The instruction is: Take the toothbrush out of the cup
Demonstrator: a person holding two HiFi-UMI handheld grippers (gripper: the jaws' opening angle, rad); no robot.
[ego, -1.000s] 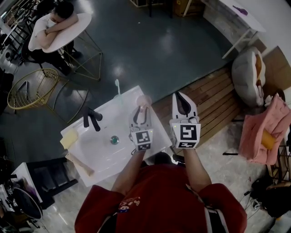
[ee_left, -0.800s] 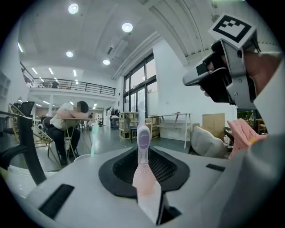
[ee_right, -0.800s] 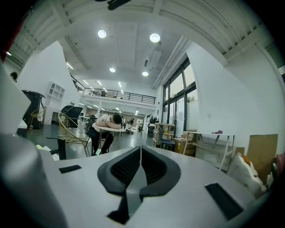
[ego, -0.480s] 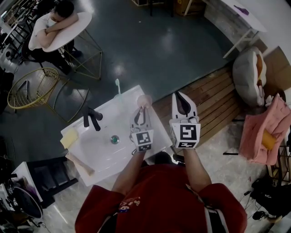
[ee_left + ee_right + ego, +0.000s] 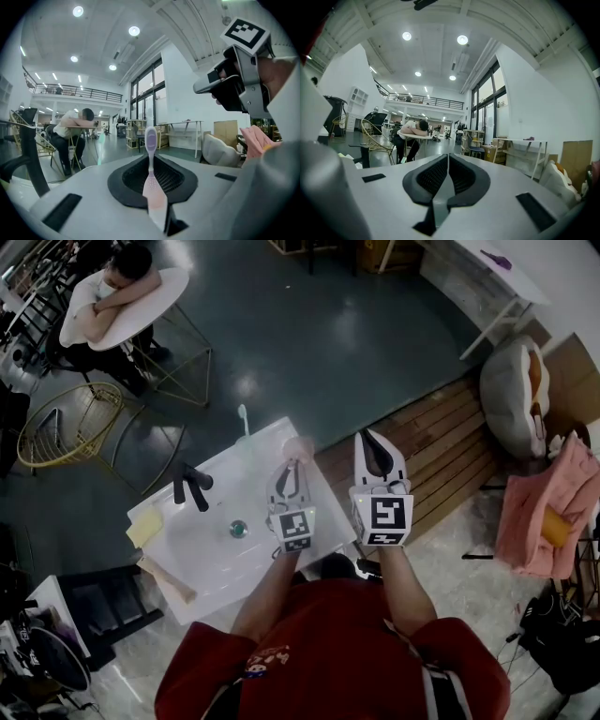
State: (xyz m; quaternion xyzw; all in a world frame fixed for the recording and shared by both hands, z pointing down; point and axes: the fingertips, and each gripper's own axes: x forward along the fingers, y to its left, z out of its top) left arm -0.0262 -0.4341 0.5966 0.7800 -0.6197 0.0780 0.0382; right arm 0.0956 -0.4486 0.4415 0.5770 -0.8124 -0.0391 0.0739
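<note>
Fingers (image 5: 123, 180) of left gripper (image 5: 150, 159): clamped on the toothbrush (image 5: 151, 180); the jaws have just been closing, with its handle between the dark pads.
Toothbrush, position: upright in the left jaws, head up, above the far right corner of the sink (image 5: 202, 554).
Toothbrush, appearance: pale pink handle, broad and flat at the grip, narrowing to a thin white neck; oval head with a lilac centre and a white edge.
Toothbrush, head view: a pink rounded shape (image 5: 298, 448) sits at the left jaw tips; cannot tell whether it is brush or cup.
Right gripper (image 5: 446, 157): jaws pressed together, nothing between them; held just beside the left gripper, over the wooden floor (image 5: 441, 442).
Sink: white, with black tap (image 5: 191, 486), drain (image 5: 238, 530) and yellow sponge (image 5: 142, 526) on the left rim.
Second brush (image 5: 242, 418): pale, upright at the far sink edge, apart from both grippers.
Background: person (image 5: 105, 292) leaning on a round table; yellow wire chair (image 5: 56, 427) near.
</note>
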